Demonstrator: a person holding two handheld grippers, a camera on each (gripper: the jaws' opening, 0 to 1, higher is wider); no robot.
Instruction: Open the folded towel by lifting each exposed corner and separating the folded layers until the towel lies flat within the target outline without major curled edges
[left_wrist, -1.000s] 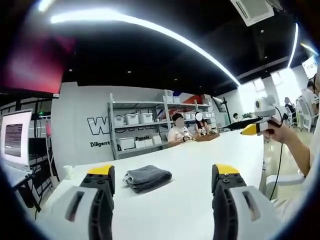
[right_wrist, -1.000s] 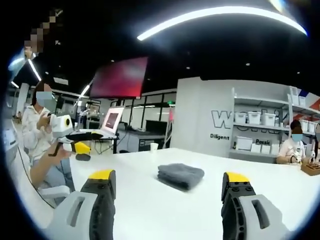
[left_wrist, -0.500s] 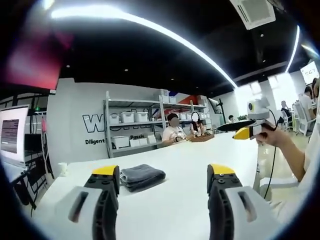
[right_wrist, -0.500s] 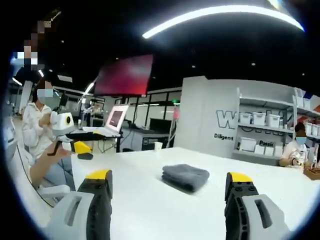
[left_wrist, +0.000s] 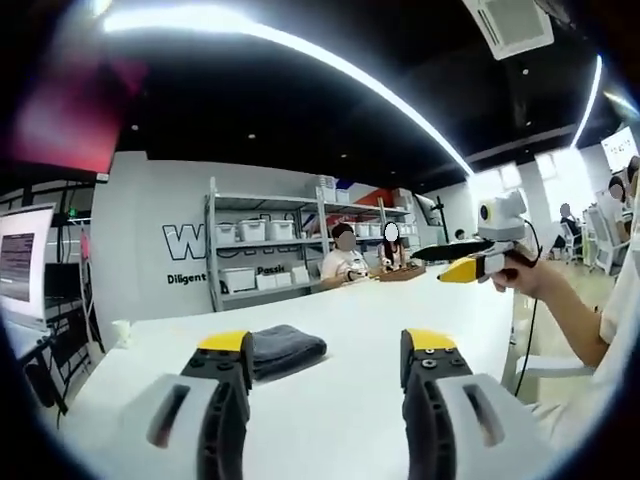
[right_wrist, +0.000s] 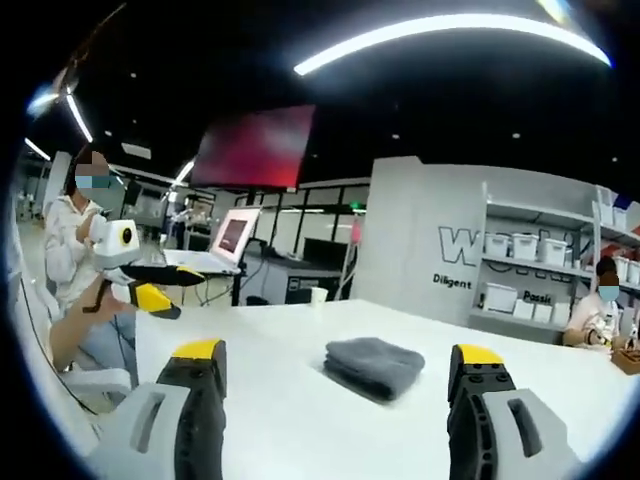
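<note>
Left gripper view is showing the left gripper hovering over the white table, its yellow-tipped jaws standing wide apart and holding nothing. The folded dark grey towel is lying on the table just beyond the left jaw, which is covering its near edge. The right gripper is entering from the right, held in a person's hand above the table's far side; whether it is spread cannot be told here. Metal shelving with white storage boxes is standing behind, with two seated people at the far end.

Right gripper view is showing the right gripper spread wide and empty, the towel lying between its jaws, well ahead, nothing blocking it. An open laptop is sitting beyond the table.
</note>
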